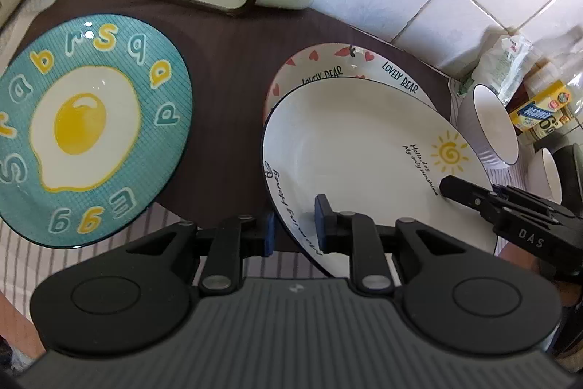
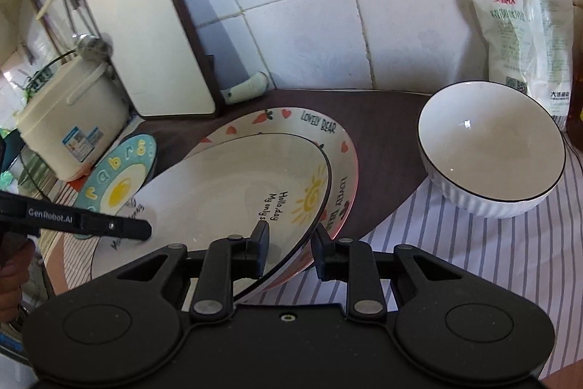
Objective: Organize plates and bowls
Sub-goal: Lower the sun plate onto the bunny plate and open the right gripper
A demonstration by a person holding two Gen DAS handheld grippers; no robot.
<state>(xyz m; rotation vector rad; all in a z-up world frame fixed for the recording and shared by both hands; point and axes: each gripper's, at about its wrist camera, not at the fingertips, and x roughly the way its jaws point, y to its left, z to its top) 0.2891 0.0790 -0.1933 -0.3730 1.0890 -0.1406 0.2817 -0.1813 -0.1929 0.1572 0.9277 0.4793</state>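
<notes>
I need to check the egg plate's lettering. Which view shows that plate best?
The left wrist view: the egg plate lies nearly whole and close, letters readable. The right wrist view shows it small and far off, partly hidden behind the sun plate.

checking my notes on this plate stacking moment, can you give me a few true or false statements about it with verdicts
1. The sun plate lies over the Lovely Bear plate. True.
2. Both grippers, left gripper and right gripper, straddle the sun plate's rim. True.
3. The fried-egg plate is stacked under the sun plate. False: it lies apart, beside them.
4. The white ribbed bowl holds food. False: it is empty.
</notes>
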